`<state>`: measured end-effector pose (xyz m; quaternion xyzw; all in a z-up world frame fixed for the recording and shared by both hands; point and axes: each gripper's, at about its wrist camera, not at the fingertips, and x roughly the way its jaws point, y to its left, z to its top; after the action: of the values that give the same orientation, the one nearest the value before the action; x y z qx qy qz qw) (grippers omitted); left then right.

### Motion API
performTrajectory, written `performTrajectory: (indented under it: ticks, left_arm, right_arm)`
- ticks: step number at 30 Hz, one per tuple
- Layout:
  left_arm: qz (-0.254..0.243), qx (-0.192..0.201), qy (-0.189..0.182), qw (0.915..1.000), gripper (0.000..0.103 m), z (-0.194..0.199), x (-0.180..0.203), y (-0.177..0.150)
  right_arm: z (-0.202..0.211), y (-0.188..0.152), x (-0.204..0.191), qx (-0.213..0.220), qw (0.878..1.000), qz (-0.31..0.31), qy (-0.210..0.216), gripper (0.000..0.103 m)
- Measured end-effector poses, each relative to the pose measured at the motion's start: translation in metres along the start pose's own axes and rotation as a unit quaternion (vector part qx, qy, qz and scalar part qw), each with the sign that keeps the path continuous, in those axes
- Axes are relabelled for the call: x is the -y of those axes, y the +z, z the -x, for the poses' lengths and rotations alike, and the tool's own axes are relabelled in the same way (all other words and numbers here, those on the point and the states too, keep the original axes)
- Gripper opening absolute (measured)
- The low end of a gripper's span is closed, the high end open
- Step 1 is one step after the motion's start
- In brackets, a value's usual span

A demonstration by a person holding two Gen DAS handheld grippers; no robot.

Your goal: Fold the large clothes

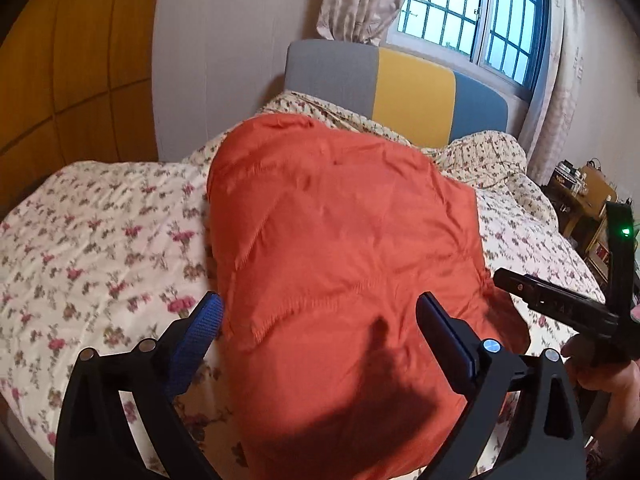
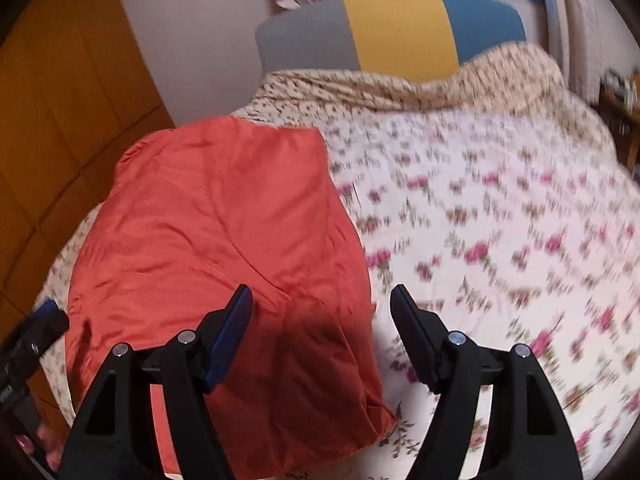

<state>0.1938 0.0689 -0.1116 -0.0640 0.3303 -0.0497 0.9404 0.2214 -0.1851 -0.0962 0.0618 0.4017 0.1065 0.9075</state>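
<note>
Both my grippers spread wide, holding nothing: left gripper (image 1: 320,312) hovers over the near end of the folded orange garment (image 1: 340,240), right gripper (image 2: 322,304) above its right edge; garment lies flat on the floral bedspread (image 2: 500,220) ahead

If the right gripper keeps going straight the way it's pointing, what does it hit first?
Most likely the right edge of the folded orange garment; the open right gripper straddles that edge, with the floral bedspread just beside. Depth is unclear.
</note>
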Motion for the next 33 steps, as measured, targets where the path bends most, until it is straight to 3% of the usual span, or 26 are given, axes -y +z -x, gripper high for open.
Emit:
performTrajectory:
  ticks: [10, 18, 26, 28, 33]
  left_arm:
    - [0.015, -0.022, -0.003, 0.9996, 0.096, -0.008, -0.001, 0.01]
    - [0.031, -0.003, 0.027, 0.9992, 0.096, -0.021, -0.004, 0.05]
    - [0.028, -0.029, 0.093, 0.9949, 0.097, -0.075, -0.012, 0.087]
    - [0.032, -0.038, 0.1, 0.9937, 0.097, -0.088, -0.015, 0.09]
    - [0.037, -0.06, 0.107, 0.9918, 0.1, -0.118, -0.018, 0.094]
  right_arm:
    - [0.007, 0.018, -0.029, 0.007, 0.999, 0.031, 0.01, 0.071]
    - [-0.012, 0.053, -0.061, 0.016, 0.998, 0.044, 0.042, 0.071]
    - [-0.063, 0.085, -0.079, 0.014, 0.998, 0.047, 0.05, 0.071]
    - [-0.078, 0.089, -0.075, 0.008, 0.998, 0.047, 0.033, 0.071]
    - [-0.113, 0.087, -0.051, -0.013, 0.999, 0.012, 0.05, 0.069]
